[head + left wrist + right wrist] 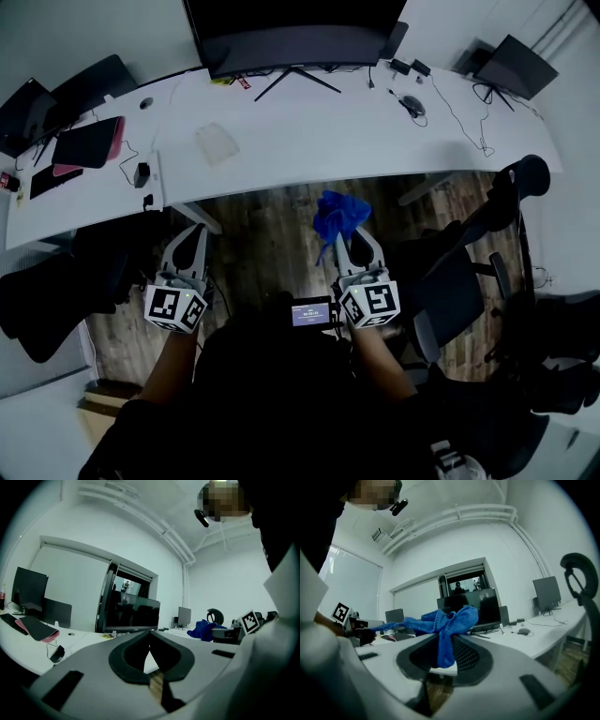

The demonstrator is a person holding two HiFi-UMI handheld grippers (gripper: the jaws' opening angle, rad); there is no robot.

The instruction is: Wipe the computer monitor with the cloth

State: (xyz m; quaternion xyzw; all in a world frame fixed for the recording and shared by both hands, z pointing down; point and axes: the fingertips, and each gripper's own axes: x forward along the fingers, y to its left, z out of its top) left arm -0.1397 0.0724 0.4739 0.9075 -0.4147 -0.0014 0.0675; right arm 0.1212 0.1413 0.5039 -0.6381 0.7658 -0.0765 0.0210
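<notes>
- The white table (309,141) goes across the head view from left to right, and a wooden floor (272,234) is in front of it.
- The computer monitor (295,37) stands on its stand at the far edge of the table, with a dark screen.
- A black office chair (459,281) stands on the floor at the right side.
- The right hand-held gripper (349,242) is over the floor, in front of the table, and its jaws are pinching the cloth.
- The left hand-held gripper (192,234) is also over the floor. Its jaws are pressed together at the tips and there is nothing between them.
- The blue cloth (337,216) stands up crumpled from the right jaws, well apart from the monitor.
- A mouse (415,106) lies on the table, right of the monitor.
</notes>
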